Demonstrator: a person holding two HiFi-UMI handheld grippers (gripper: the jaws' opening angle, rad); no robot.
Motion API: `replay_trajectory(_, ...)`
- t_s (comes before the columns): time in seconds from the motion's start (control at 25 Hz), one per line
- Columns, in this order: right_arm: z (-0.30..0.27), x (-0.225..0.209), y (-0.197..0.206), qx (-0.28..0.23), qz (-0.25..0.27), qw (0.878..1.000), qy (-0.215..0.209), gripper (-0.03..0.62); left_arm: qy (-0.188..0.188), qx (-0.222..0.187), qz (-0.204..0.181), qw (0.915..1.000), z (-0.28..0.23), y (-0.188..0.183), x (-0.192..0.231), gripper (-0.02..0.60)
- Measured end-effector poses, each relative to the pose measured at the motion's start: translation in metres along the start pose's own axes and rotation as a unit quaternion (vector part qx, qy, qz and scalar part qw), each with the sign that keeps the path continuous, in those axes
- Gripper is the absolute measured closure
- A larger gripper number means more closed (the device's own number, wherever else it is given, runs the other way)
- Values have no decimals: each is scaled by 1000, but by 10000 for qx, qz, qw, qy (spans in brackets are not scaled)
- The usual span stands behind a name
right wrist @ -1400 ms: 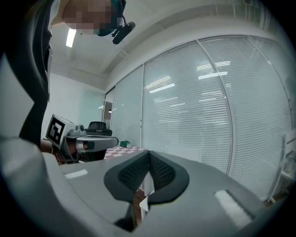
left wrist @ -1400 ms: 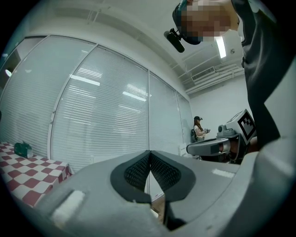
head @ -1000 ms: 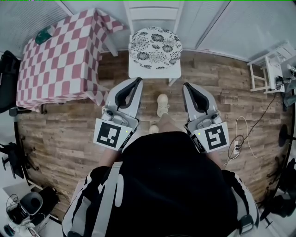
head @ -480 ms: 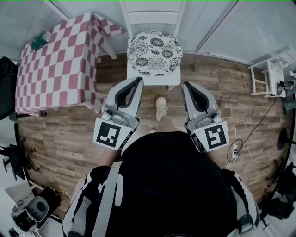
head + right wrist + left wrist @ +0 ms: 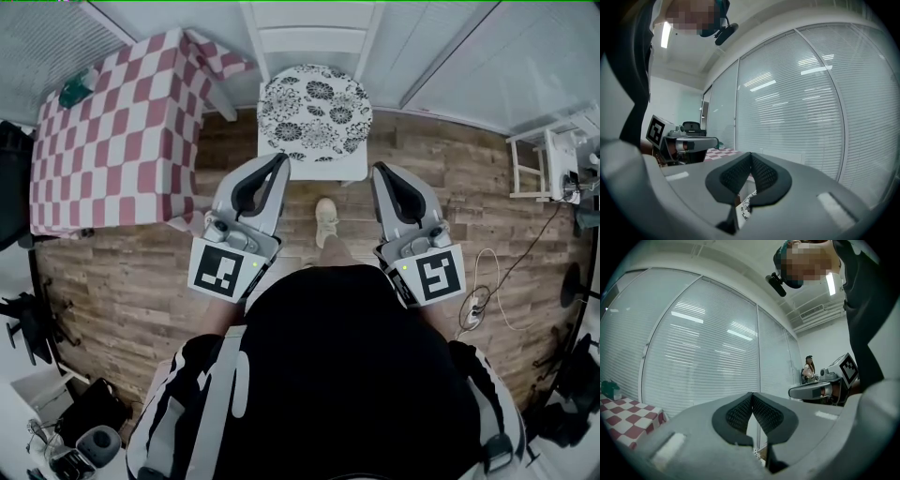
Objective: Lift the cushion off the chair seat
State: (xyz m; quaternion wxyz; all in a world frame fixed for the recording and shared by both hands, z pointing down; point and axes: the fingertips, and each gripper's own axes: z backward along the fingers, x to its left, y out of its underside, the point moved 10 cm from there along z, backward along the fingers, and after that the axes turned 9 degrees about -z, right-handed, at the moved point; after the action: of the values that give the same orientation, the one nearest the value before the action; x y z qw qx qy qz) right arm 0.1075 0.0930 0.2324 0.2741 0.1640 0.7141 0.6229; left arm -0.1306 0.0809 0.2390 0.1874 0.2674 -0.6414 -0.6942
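The round flowered cushion (image 5: pixel 315 111) lies flat on the seat of the white chair (image 5: pixel 354 165) and covers nearly all of it, untouched. The left claw (image 5: pixel 280 163) sits just short of the chair's front left corner and the right claw (image 5: pixel 378 172) just short of its front right corner. Both are pressed fully together with nothing between the pads, and both point level.

The likeliest slip is that a shut claw meets the cushion's rim and only shoves it back across the seat, or nudges the light chair over the plank floor (image 5: pixel 141 272). They need to part first. The cushion looks thin and soft, so a shallow pinch could miss it or catch the seat edge too. Uneven grips would probably let it sag and slide off. The person's shoe (image 5: pixel 326 219) stands close in front of the chair.

Left of the chair is a worktop under a red-checked cloth (image 5: pixel 112 141), bearing a small green object (image 5: pixel 75 89). No container with readable contents shows near the chair.
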Motion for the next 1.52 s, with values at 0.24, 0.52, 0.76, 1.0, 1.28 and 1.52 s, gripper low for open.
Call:
replay_trajectory(0.24, -21, -13, -5, 8, -24, 9999, -102, 595, -16, 47, -44, 10000, -16, 0, 13, 581)
replay_trajectory(0.52, -46, -34, -16, 6, -5, 9997, -247, 595, -73, 45, -79, 9999, -41, -3, 30, 581)
replay_trajectory(0.76, -67, -55, -22, -1, -1, 9995, -318, 595, -99, 47, -111, 9999, -66, -2, 41, 581)
replay_trajectory(1.0, -87, -73, -28, 12, 12, 9991, -427, 595, -190, 68, -113, 9997, -88, 1, 52, 581)
replay_trajectory(1.28, -106, -98, -29, 60, -26, 9988, -493, 595, -254, 103, 23, 9996, -112, 10, 61, 580)
replay_trajectory(1.52, -118, -110, -26, 138, -47, 9986, -506, 595, -279, 133, 33, 9995, -120, 15, 65, 580)
